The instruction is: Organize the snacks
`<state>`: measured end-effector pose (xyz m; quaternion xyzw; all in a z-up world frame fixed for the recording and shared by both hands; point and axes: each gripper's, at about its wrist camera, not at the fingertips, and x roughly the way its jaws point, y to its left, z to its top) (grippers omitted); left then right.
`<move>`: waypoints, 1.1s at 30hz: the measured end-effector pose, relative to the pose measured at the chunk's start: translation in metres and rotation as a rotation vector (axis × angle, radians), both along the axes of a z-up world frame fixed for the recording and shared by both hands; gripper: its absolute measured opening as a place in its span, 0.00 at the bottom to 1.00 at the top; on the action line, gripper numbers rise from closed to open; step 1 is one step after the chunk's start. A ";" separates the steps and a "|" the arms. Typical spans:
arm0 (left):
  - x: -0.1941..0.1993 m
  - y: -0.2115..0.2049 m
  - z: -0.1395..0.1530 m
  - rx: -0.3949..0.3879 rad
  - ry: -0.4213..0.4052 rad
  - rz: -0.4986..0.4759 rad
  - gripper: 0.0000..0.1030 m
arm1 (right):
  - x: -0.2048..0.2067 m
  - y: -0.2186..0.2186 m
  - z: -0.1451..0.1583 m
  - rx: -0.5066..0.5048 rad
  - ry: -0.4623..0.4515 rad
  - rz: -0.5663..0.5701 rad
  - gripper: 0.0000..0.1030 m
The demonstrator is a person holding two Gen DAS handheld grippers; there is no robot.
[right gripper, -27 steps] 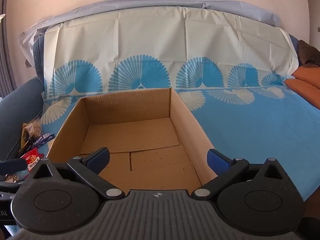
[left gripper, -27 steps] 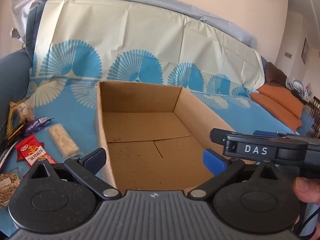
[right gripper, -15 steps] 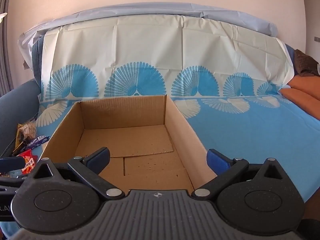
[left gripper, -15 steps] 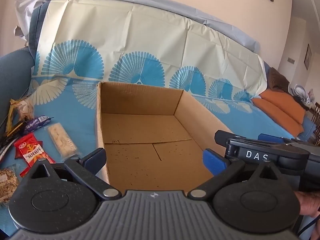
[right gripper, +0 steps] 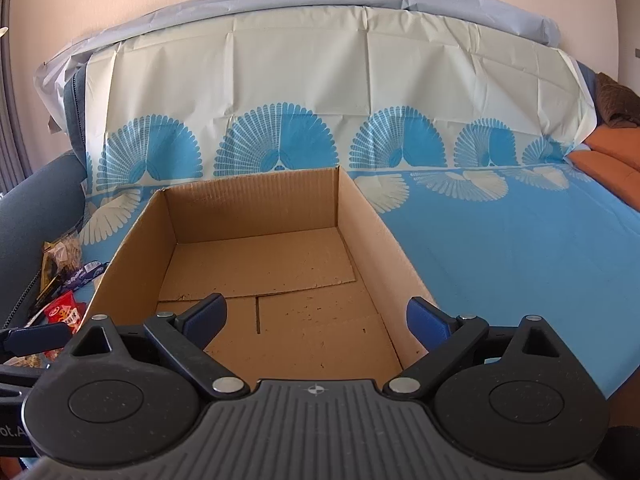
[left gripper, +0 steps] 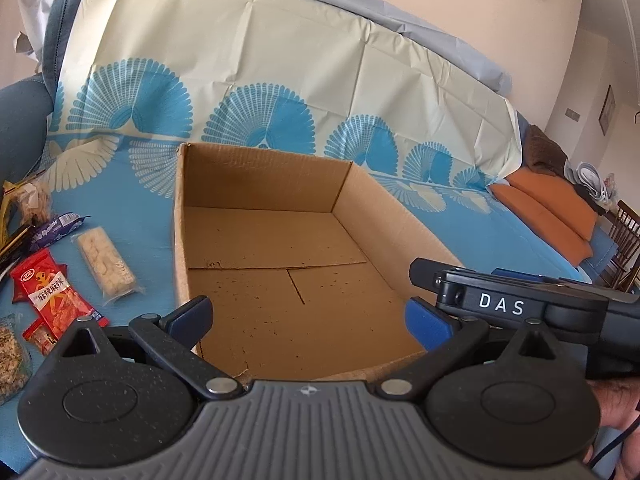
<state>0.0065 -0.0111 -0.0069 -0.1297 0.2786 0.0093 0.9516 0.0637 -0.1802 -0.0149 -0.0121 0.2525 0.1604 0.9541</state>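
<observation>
Snacks lie in a loose pile left of the empty cardboard box (left gripper: 280,248) on the blue-covered sofa: pale cracker pack (left gripper: 106,266), long axis roughly parallel to the box's left wall, red packet (left gripper: 52,294) further left. Left tool (left gripper: 308,318) is nearer; right tool (right gripper: 316,320) faces the box. Both tools apart, holding nothing.

Fan-patterned blue cover (right gripper: 500,248); orange cushions (left gripper: 548,204)
</observation>
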 end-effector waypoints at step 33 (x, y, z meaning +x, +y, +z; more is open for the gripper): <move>-0.006 0.005 0.007 -0.038 -0.052 -0.097 0.46 | -0.010 0.002 0.000 0.015 -0.063 0.038 0.60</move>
